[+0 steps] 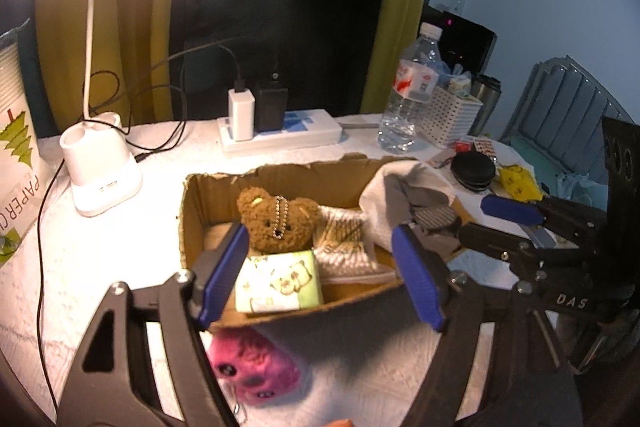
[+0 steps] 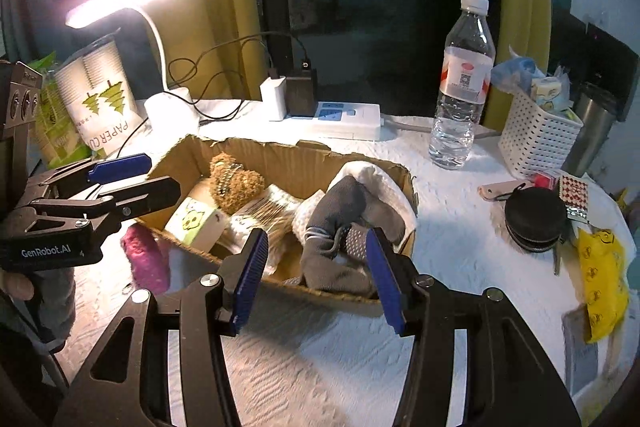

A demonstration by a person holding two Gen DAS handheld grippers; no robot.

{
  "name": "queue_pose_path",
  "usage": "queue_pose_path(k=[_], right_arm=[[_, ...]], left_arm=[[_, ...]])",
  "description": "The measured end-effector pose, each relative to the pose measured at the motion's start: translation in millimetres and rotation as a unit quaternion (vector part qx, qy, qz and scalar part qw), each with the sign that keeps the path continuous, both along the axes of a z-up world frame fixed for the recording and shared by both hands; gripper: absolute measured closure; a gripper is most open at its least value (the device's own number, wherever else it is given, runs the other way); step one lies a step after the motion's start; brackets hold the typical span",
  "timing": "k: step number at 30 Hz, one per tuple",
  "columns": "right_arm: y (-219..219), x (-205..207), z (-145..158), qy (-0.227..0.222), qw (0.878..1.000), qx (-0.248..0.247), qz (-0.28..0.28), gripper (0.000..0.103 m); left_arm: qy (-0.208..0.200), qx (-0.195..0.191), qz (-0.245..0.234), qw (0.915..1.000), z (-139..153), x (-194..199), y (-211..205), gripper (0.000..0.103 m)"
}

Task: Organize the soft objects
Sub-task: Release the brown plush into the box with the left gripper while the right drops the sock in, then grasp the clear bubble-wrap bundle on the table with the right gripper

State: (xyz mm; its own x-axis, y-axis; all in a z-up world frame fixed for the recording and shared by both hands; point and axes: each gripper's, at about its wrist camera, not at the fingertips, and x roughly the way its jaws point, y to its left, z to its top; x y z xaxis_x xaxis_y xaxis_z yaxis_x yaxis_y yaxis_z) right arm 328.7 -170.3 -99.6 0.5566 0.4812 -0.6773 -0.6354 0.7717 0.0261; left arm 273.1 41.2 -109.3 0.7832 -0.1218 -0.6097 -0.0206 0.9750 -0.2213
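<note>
A shallow cardboard box (image 1: 280,171) (image 2: 276,155) sits mid-table. In it lie a brown plush bear (image 1: 276,223) (image 2: 236,183), a green tissue pack (image 1: 280,281) (image 2: 192,221), a white knitted cloth (image 1: 344,243) and a grey sock (image 2: 340,223) on a white towel (image 1: 400,187) (image 2: 384,187). A pink plush toy (image 1: 256,367) (image 2: 146,259) lies on the table outside the box's near wall. My left gripper (image 1: 320,271) (image 2: 156,173) is open and empty over the box's near edge. My right gripper (image 2: 316,275) (image 1: 468,215) is open and empty beside the sock.
A lit desk lamp (image 1: 102,179), a power strip with chargers (image 1: 280,131) and a paper-cup pack (image 2: 100,95) stand behind the box. A water bottle (image 2: 460,87), white basket (image 2: 536,139), black round case (image 2: 534,219) and yellow packet (image 2: 600,279) are on the right.
</note>
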Motion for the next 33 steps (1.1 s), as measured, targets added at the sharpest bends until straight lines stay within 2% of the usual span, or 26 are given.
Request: queue_pose_path(k=[11, 16, 26, 33], right_arm=[[-18.1, -36.4, 11.4, -0.014, 1.0, 0.013, -0.01, 0.049], [-26.1, -51.4, 11.6, -0.016, 1.0, 0.018, -0.017, 0.049], [-40.0, -85.6, 5.2, -0.015, 0.999, 0.028, -0.027, 0.049], [-49.2, -101.4, -9.7, -0.004, 0.999, 0.026, -0.033, 0.049]], left_arm=[[-0.011, 0.011, -0.012, 0.9998, 8.9, -35.4, -13.9, 0.027], [-0.011, 0.015, -0.021, 0.9996, 8.2, -52.2, -21.2, 0.014], [-0.006, 0.024, -0.035, 0.9991, 2.6, -83.4, -35.4, 0.014], [0.007, 0.022, -0.034, 0.9991, -9.6, -101.2, -39.9, 0.014]])
